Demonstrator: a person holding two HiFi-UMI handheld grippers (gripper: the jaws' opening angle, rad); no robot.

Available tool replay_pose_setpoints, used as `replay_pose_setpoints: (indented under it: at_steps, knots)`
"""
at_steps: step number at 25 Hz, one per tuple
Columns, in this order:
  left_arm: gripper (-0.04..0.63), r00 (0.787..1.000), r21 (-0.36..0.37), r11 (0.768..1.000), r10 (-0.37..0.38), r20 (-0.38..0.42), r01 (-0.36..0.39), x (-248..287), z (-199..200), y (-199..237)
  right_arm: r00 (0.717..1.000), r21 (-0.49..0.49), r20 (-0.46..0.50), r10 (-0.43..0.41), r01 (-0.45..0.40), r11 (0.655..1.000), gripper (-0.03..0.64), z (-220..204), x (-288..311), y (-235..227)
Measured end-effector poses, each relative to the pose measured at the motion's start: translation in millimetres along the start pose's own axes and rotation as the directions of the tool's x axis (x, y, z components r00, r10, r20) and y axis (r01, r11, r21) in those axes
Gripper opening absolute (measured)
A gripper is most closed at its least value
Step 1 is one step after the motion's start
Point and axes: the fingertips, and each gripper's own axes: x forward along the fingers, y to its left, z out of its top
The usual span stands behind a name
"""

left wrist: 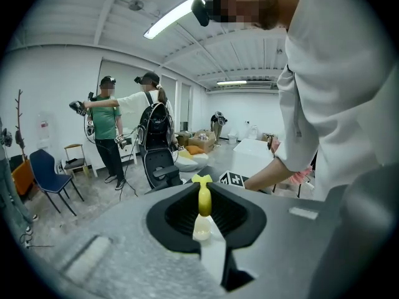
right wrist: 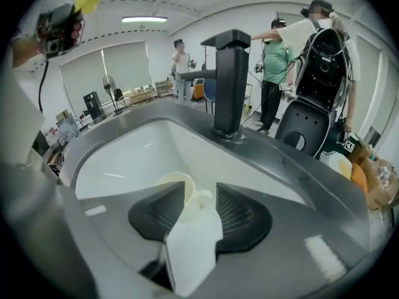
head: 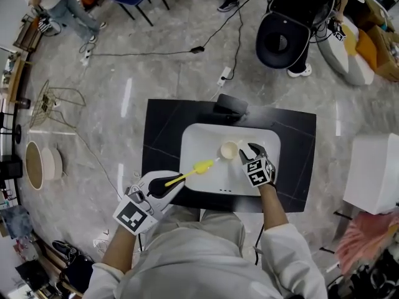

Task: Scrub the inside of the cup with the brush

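Now the left gripper (head: 169,183) squeezes the yellow brush (head: 194,169) tight, over the white sink (head: 199,139). The cream cup (head: 229,149) stands in the sink. The right gripper (head: 249,154) is wide apart, with the cup's handle (right wrist: 201,197) between its jaws, not squeezed.

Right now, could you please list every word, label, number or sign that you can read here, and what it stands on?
No readable words or numbers anywhere.
On the left gripper: a marker, black-and-white squares, no letters.
On the right gripper: a marker of the same kind, no letters.
In the background of the right gripper view: a small tag, too small to read.
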Motion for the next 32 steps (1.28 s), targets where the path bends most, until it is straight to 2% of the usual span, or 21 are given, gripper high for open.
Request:
replay_pose_setpoints:
  at_steps: [7,16,21,28,32]
  knots:
    - [0.039,1.0,0.002,1.0,0.002,0.03,-0.002,1.8,11.0,0.9,0.981,-0.012,0.193,-0.026,0.029,1.0,0.161,47.5,-53.9,-4.4]
    - [0.039,0.996,0.024,1.0,-0.009,0.086,0.007,6.0,31.0,2.1,0.907,0.001,0.414,-0.075,0.082,0.997,0.161,113.4,-145.3,-8.3]
    - [0.038,0.993,0.045,0.999,-0.022,0.117,0.017,5.1,45.0,2.9,0.866,0.011,0.487,-0.111,0.121,0.993,0.16,141.6,-197.1,-6.0]
    - [0.038,0.984,0.078,0.997,-0.034,0.173,0.021,2.4,65.3,1.6,0.829,0.018,0.54,-0.147,0.163,0.987,0.156,161.3,-253.1,8.3]
    - [0.038,0.976,0.058,0.998,-0.017,0.216,0.004,-1.9,71.0,1.1,0.796,0.038,0.574,-0.191,0.207,0.978,0.153,171.8,-284.7,18.8]
